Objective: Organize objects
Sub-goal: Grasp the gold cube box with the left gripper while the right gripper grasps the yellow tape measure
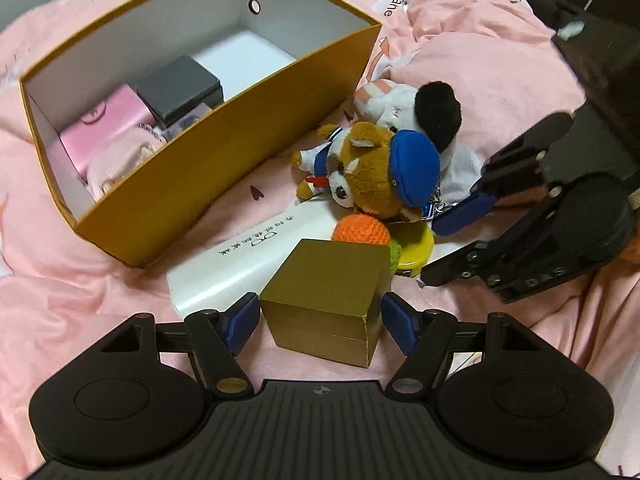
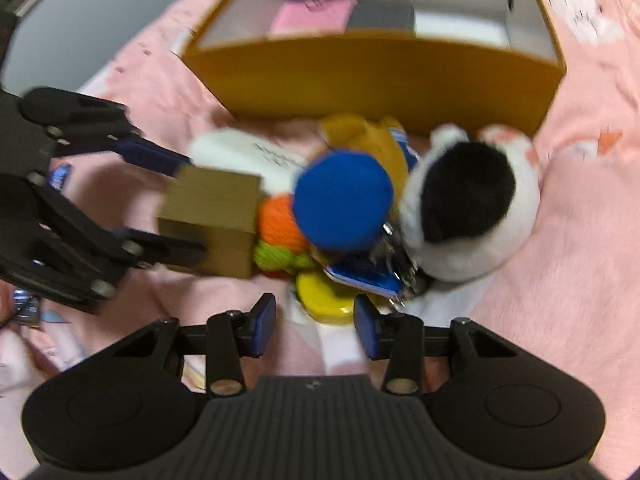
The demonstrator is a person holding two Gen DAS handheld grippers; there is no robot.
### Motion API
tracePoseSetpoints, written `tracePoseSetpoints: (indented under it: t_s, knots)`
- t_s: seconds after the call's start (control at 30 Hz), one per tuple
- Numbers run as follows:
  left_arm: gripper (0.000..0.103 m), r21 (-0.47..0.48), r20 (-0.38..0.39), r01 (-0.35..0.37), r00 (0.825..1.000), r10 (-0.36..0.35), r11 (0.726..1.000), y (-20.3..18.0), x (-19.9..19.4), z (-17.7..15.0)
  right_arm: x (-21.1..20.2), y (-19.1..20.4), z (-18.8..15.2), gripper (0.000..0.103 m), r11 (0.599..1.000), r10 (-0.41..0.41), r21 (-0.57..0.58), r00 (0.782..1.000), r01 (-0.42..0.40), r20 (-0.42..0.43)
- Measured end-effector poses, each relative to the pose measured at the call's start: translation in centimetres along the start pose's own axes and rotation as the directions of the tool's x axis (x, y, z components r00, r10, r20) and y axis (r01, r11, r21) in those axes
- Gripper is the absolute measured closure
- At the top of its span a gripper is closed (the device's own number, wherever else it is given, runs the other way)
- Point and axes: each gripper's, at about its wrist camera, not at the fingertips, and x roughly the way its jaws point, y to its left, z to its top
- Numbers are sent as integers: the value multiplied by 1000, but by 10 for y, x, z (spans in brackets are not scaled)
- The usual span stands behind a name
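Straddling the gold box (image 1: 332, 296) with our left gripper (image 1: 318, 318), pads wide and not yet touching.
It leans on the white carton (image 1: 240, 264) near the orange bin (image 1: 224, 184); closing off-centre may tip it. Our right gripper (image 2: 316, 326) hangs open, empty, by the yellow disc (image 2: 320, 300).
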Motion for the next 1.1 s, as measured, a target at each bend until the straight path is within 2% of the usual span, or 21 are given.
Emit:
tracePoseSetpoints:
  t_s: [0.1, 0.2, 0.4, 0.57, 0.67, 0.8, 1.1]
  knots:
    - [21, -16, -6, 25, 1000, -25, 1000, 4, 1, 1, 8, -7, -1, 56, 1000, -2, 29, 1000, 2, -2]
    - [21, -11, -13, 32, 999, -32, 999, 4, 3, 2, 13, -10, 2, 51, 999, -11, 36, 1000, 10, 8]
    - [21, 5, -33, 33, 999, -33, 999, 0, 7, 7, 28, -5, 6, 45, 999, -52, -7, 998, 52, 16]
    - [22, -22, -51, 55, 997, -56, 998, 4, 12, 9, 37, -8, 11, 46, 999, -45, -19, 999, 45, 13]
    - [26, -51, -60, 74, 995, -77, 996, 6, 15, 8, 37, -6, 11, 47, 998, -44, -37, 999, 44, 14]
    - [27, -77, -57, 60, 996, -65, 995, 4, 12, 7, 33, -3, 11, 47, 998, -49, -50, 999, 49, 15]
    - [27, -96, -5, 44, 999, -45, 994, -3, -8, 4, 5, 9, 10, 47, 993, -42, -114, 999, 43, 9]
